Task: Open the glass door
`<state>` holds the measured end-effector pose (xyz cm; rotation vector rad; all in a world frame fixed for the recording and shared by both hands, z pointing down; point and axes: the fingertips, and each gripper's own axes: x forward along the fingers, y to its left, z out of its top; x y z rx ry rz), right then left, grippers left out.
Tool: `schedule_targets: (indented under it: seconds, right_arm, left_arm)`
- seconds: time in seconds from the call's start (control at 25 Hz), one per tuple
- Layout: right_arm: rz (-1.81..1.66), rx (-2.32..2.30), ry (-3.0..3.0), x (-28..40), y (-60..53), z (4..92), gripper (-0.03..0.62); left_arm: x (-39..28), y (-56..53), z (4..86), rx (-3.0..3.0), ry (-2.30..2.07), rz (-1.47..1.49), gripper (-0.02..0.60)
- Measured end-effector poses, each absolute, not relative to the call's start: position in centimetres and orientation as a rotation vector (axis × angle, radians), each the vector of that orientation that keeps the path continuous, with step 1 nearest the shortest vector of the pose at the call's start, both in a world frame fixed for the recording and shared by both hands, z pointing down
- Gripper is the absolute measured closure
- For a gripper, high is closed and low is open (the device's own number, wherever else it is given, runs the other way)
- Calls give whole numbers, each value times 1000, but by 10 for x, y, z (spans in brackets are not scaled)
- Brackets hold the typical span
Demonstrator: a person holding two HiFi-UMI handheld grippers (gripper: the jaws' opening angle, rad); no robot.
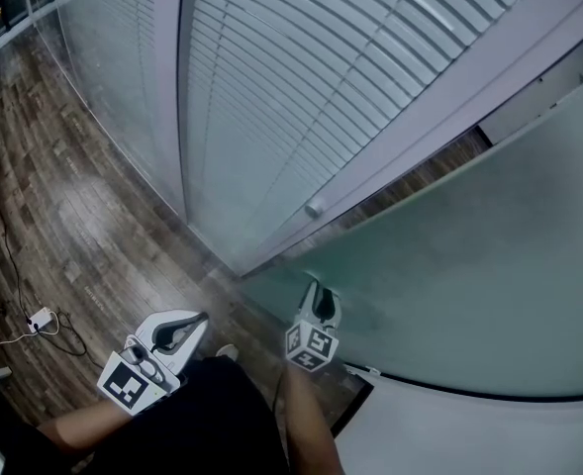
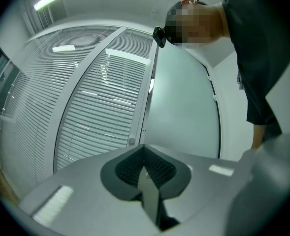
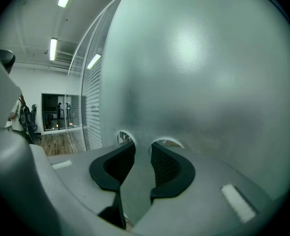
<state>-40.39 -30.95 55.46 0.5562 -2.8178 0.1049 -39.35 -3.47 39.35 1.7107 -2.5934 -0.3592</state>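
Observation:
The frosted glass door (image 1: 469, 255) fills the right of the head view and stands close in front of my right gripper (image 3: 143, 149). Two small round holes (image 3: 167, 142) are cut in the glass, and the jaws reach into them with the strip of glass between the pads. The pads look pressed on that strip. From above, my right gripper (image 1: 314, 293) sits against the door near its left edge. My left gripper (image 1: 197, 323) hangs to the left, away from the door, shut with nothing in it. Its pads (image 2: 157, 168) meet, and it points toward the door (image 2: 184, 102).
A glass wall with white blinds (image 1: 301, 77) runs beside the door, with a small round knob (image 1: 315, 208) on its frame. On the wooden floor (image 1: 83, 206) at the left lie a cable and plug (image 1: 40, 318). A white panel (image 1: 489, 433) stands at the lower right.

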Motion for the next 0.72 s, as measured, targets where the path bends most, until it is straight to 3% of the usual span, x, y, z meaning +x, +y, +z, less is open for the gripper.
schedule_targets:
  seconds: [0.72]
  right_arm:
    - [144, 567, -2824, -375, -287, 557, 487]
  left_arm:
    - [-375, -14, 401, 1750, -2523, -441, 581]
